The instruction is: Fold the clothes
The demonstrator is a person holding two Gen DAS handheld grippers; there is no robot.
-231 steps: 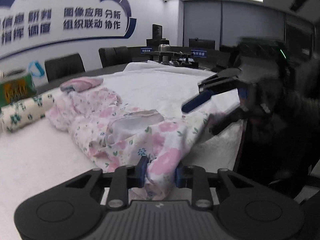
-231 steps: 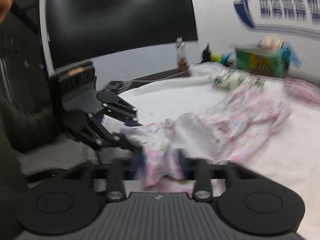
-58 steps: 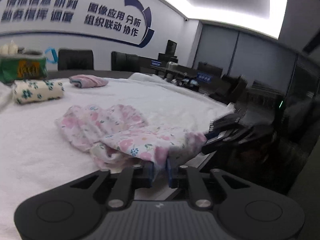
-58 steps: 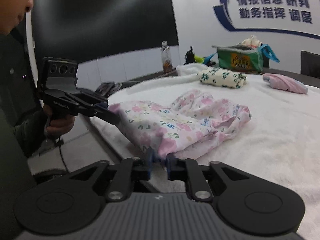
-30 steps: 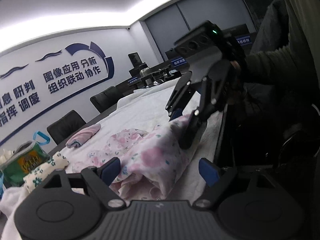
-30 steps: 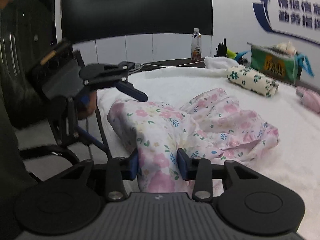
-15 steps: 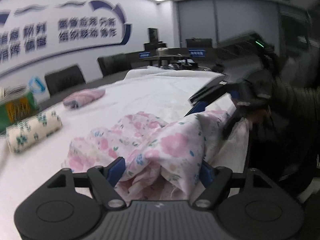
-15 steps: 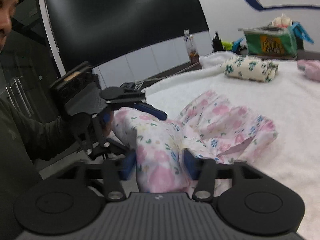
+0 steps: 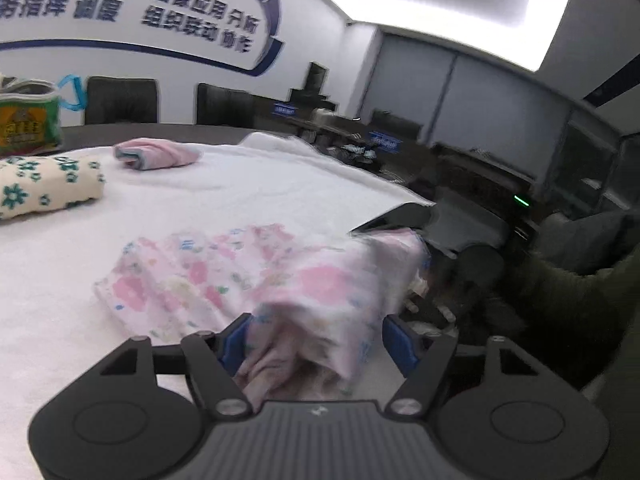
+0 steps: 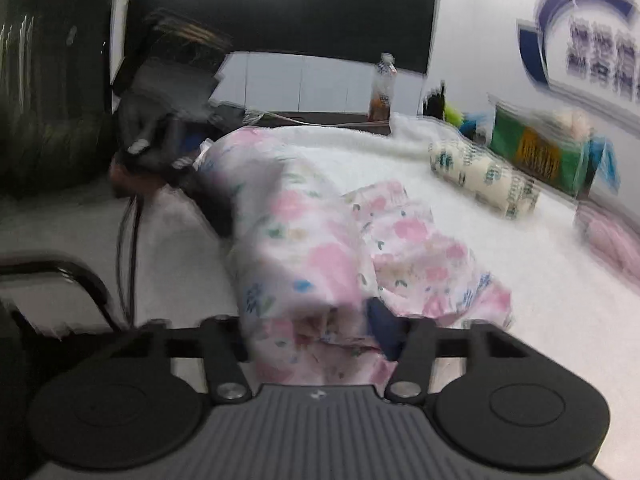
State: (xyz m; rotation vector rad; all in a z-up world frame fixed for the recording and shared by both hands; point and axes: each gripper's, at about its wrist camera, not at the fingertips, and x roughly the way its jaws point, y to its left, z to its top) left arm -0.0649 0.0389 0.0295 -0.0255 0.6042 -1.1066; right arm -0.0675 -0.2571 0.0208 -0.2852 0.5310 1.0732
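Note:
A pink floral garment (image 9: 224,276) lies bunched on the white table cover near the table's edge; it also shows in the right wrist view (image 10: 304,240). My left gripper (image 9: 316,340) stands open, its blue fingers (image 9: 234,338) wide apart with a fold of the garment lying loosely between them. My right gripper (image 10: 316,332) is also open around the other end of the fold. Each gripper shows blurred in the other's view, the right one (image 9: 400,224) and the left one (image 10: 160,148), at the garment's far side.
A rolled cream floral cloth (image 9: 44,188) and a folded pink cloth (image 9: 156,154) lie farther back on the white cover (image 9: 248,188). A green bag (image 10: 540,152) and a bottle (image 10: 382,88) stand near the back. Black chairs (image 9: 120,100) line the far side.
Both grippers were shut on the garment's edge about two seconds ago; both have since opened wide and the fold now rests loosely between the fingers. The views are blurred by motion.

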